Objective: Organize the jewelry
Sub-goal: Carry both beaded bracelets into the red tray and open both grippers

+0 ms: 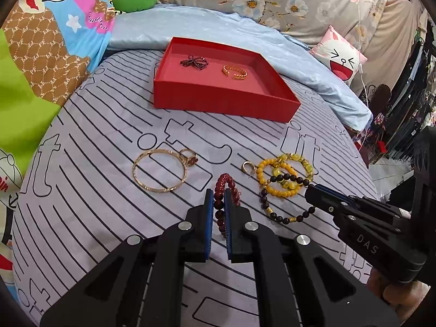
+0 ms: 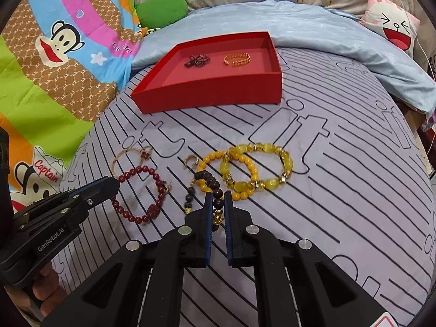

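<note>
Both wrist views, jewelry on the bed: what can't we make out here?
- Dark red bead bracelet, left wrist view: its near part is hidden between the left tool fingers.
- Dark brown bead bracelet with gold charms, right wrist view: its near arc is hidden behind the right tool.
- Small gold ring, both views: too small for detail.
- Red shallow box, left view: the front wall hides the near floor.

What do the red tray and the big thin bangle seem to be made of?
Red tray: likely cardboard, matte finish; thin, flat, straight walls without shine. Bangle: likely metal, gold-coloured and polished; a thin rigid hoop with bright glints. Real gold or plating cannot be told.
</note>
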